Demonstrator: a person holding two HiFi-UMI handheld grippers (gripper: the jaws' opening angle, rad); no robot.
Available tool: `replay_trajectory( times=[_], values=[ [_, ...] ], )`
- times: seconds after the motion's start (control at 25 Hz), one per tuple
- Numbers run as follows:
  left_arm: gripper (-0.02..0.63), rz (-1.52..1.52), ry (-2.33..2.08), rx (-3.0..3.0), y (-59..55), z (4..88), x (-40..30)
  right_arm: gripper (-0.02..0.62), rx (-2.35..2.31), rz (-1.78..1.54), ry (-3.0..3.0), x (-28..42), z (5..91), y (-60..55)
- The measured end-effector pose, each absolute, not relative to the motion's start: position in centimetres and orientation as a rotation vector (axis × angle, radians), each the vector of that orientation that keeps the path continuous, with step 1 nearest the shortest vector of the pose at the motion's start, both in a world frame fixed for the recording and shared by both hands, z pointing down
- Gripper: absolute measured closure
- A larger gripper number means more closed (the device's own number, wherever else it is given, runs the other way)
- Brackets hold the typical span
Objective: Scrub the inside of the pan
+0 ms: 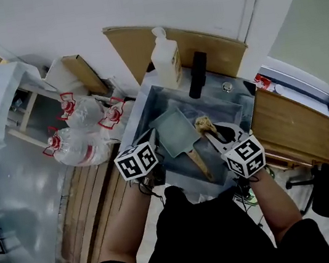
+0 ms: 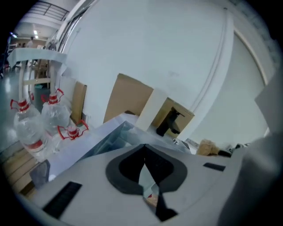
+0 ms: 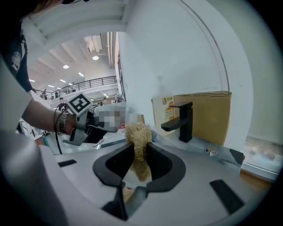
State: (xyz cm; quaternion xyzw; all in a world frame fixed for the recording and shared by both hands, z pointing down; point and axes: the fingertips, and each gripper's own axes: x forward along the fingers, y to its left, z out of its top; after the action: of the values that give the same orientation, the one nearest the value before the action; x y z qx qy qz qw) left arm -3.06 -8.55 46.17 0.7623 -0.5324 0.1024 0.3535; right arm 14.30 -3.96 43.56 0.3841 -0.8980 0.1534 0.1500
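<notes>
A square grey pan (image 1: 174,131) with a wooden handle (image 1: 199,164) lies in the steel sink (image 1: 243,108), its handle pointing towards me. My left gripper (image 1: 152,137) hangs above the pan's left edge, apart from it. In the left gripper view its jaws (image 2: 144,149) meet at the tips with nothing between them. My right gripper (image 1: 211,135) is over the pan's right side and is shut on a tan fibrous scrubber (image 1: 204,125). In the right gripper view the scrubber (image 3: 138,139) sticks up from between the shut jaws.
A white soap bottle (image 1: 166,59) and a black faucet (image 1: 197,73) stand at the sink's back edge, with cardboard (image 1: 132,49) behind them. Several clear water bottles (image 1: 83,132) lie on the floor to the left. A wooden board (image 1: 292,128) sits right of the sink.
</notes>
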Motion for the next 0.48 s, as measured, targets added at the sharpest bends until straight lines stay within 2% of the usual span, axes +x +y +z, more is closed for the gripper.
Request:
replay_trajectory(
  times=[0.48],
  values=[
    [0.597,0.309,-1.436,2.406,-0.7,38.3,-1.2,0.499,1.125,0.452,-2.637,13.3,40.7,-1.5]
  ],
)
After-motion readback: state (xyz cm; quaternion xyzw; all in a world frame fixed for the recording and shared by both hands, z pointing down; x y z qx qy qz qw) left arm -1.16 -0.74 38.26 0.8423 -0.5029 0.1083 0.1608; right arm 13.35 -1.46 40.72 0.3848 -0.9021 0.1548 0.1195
